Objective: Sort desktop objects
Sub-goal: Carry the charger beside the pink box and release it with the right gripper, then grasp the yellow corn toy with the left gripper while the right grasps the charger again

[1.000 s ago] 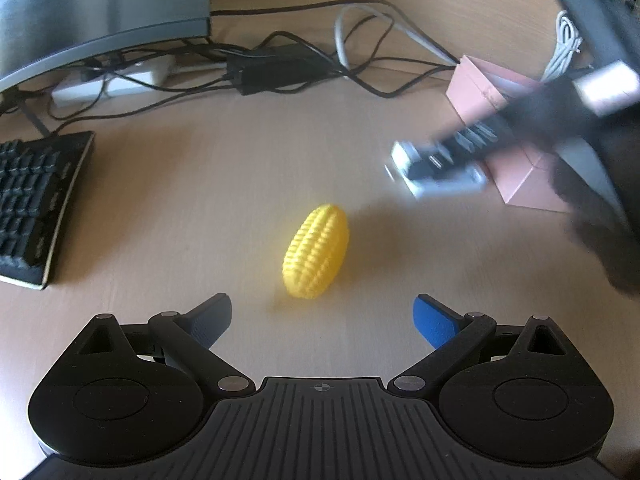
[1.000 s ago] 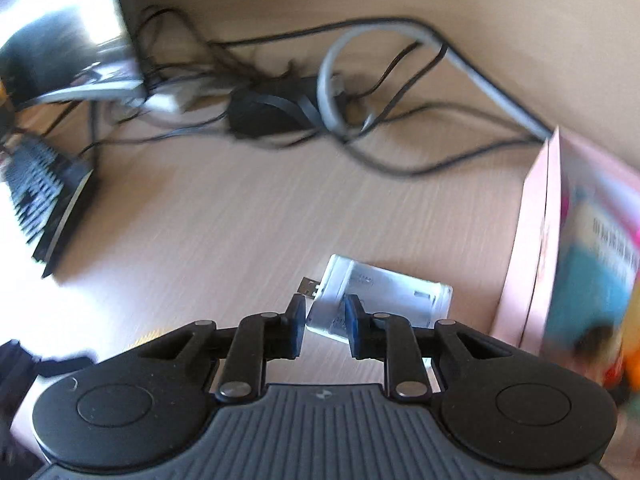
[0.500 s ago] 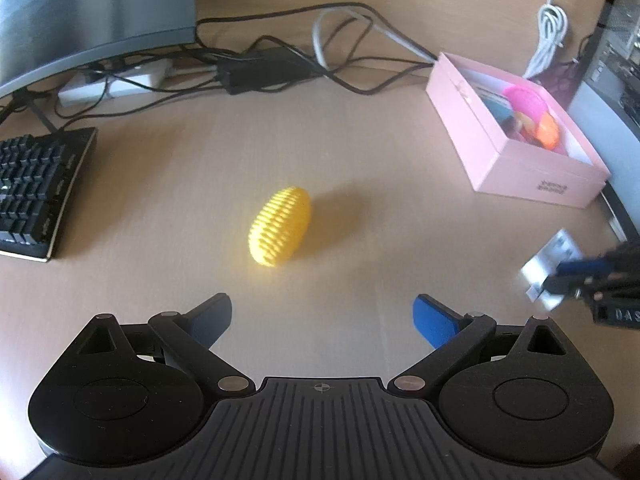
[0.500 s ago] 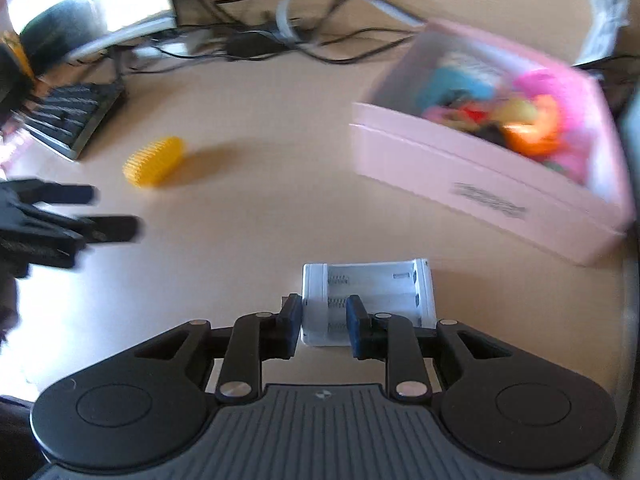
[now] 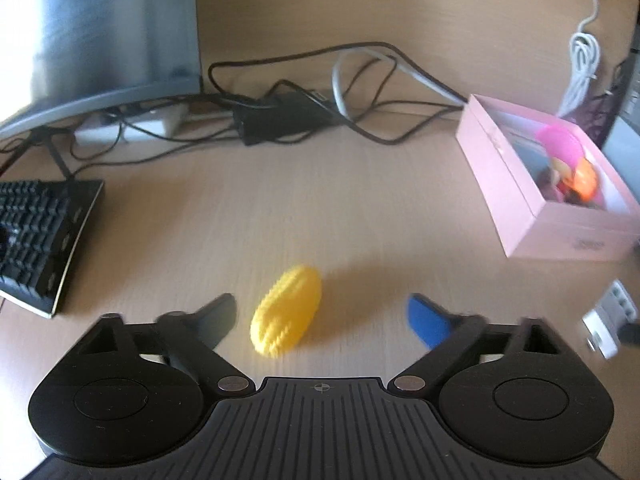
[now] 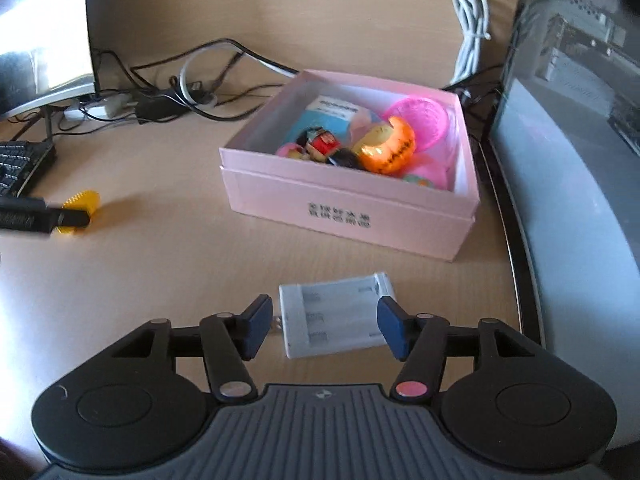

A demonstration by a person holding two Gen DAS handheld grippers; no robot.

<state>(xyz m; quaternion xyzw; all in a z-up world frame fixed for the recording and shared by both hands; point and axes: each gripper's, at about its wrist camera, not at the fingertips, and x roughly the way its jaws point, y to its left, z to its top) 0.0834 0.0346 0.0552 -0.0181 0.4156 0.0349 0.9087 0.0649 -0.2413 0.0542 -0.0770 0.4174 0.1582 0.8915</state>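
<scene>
A yellow toy corn cob (image 5: 286, 310) lies on the wooden desk between the fingers of my left gripper (image 5: 320, 318). Its jaws are closing and the pads stand clear of the cob on both sides. The right wrist view shows the same corn cob (image 6: 80, 210) at far left, half behind the left gripper's finger. A white battery charger (image 6: 334, 320) lies flat on the desk between the fingers of my right gripper (image 6: 322, 326). Those jaws are opening and their pads stand off the charger's ends. A pink box (image 6: 352, 196) of small toys sits just beyond it.
A black keyboard (image 5: 38, 240) lies at the left, under a curved monitor (image 5: 92, 36). Tangled cables and a black power adapter (image 5: 286, 114) run along the back. A computer case (image 6: 576, 168) stands right of the pink box (image 5: 536, 196). The charger (image 5: 608, 320) shows at the right edge.
My right gripper carried the charger to the right, set it on the desk before the pink box and let go. My left gripper moved onto the corn cob and its jaws narrowed.
</scene>
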